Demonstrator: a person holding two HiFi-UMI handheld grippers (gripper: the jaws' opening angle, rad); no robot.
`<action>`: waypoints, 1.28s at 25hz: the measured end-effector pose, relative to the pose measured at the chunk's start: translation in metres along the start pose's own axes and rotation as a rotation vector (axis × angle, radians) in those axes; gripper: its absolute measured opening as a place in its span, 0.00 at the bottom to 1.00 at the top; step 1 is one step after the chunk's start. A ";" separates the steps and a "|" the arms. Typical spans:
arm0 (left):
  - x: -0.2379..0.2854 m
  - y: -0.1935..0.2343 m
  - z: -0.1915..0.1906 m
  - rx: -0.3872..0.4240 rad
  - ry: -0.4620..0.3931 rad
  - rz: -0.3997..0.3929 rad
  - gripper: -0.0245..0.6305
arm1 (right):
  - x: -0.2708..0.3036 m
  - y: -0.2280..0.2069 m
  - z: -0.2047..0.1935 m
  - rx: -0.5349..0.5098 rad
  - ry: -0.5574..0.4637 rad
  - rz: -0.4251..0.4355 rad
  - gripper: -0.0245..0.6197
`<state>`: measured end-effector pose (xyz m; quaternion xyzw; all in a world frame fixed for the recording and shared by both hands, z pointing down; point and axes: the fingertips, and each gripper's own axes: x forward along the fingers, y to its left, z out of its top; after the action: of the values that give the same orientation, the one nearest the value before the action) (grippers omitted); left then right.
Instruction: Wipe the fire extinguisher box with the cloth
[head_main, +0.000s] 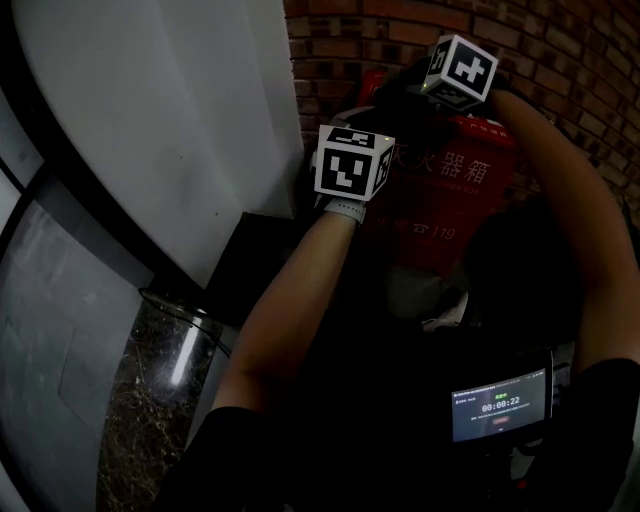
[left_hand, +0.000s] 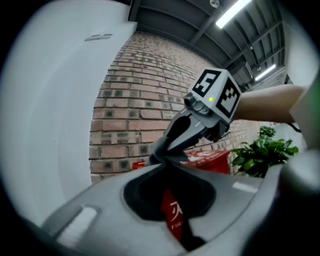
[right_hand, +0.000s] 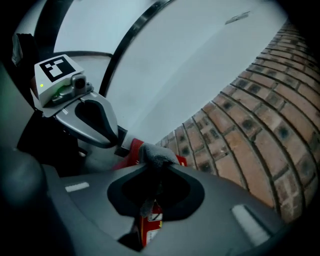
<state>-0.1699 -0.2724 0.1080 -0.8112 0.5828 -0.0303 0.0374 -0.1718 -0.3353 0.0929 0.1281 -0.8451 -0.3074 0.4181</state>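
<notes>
Right tongs grasping cloth at fire extinguisher box top; left tongs clenched, empty. Wiping likely early.

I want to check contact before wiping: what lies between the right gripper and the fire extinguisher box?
A grey cloth, pinched in the right gripper, lies between it and the red box. The right gripper view shows this best.

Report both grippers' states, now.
Left gripper: closed, nothing between its jaws.
Right gripper: closed on the grey cloth.
</notes>
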 end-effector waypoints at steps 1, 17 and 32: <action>0.004 -0.001 0.001 -0.001 -0.004 -0.005 0.04 | -0.002 -0.009 -0.004 0.014 0.002 -0.027 0.09; 0.041 -0.006 0.008 -0.011 -0.073 -0.090 0.04 | 0.070 -0.091 -0.090 0.166 0.126 -0.057 0.09; 0.053 -0.008 -0.011 0.012 -0.003 -0.064 0.04 | 0.060 -0.046 -0.072 0.116 0.081 0.076 0.09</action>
<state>-0.1468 -0.3207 0.1203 -0.8292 0.5564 -0.0339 0.0420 -0.1540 -0.4290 0.1344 0.1322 -0.8482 -0.2362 0.4553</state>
